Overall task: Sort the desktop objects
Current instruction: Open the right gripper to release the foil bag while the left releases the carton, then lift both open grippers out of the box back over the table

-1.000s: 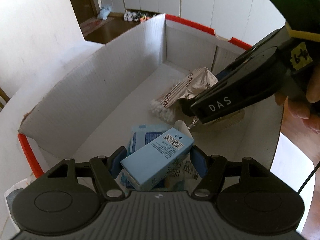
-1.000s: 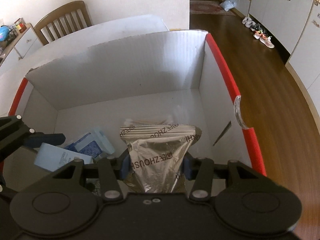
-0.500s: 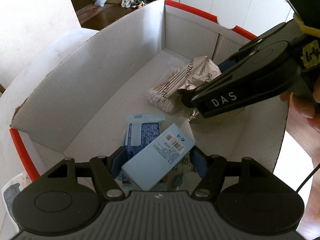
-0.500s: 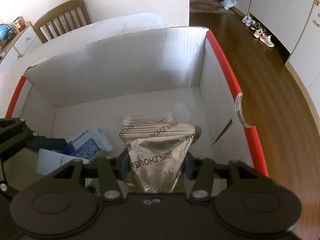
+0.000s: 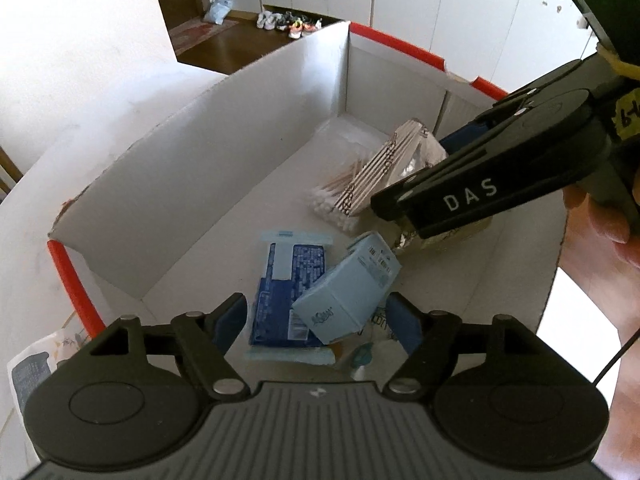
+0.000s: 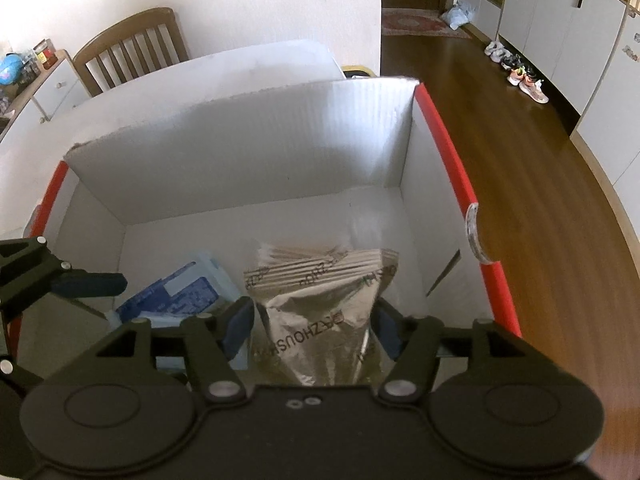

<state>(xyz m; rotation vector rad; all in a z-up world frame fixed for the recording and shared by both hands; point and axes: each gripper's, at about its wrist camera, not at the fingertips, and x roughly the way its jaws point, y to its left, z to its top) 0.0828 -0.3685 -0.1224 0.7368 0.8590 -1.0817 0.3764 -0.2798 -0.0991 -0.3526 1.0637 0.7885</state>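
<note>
An open white cardboard box with red edges (image 5: pixel 200 184) (image 6: pixel 260 160) holds everything. My left gripper (image 5: pixel 316 324) hangs over its near end, jaws opening. A light blue carton (image 5: pixel 348 292) lies tilted between them on a dark blue packet (image 5: pixel 288 280) (image 6: pixel 180 296); the left pad stands clear of it. My right gripper (image 6: pixel 313 330) (image 5: pixel 416 176) is also opening around a silver foil bag (image 6: pixel 320 320) (image 5: pixel 404 160). The bag rests on a pack of cotton swabs (image 5: pixel 336 200), and the pads no longer pinch it.
A small teal-capped item (image 5: pixel 362 354) lies under the carton. A printed paper packet (image 5: pixel 32 368) sits outside the box on the white table (image 6: pixel 260 60). A wooden chair (image 6: pixel 128 48) stands behind. A hand (image 5: pixel 600 220) holds the right gripper. Wood floor lies to the right.
Both pairs of jaws have widened. The light blue carton has dropped out of the left grip and tipped onto the blue packet. The silver bag has sagged a little lower.
</note>
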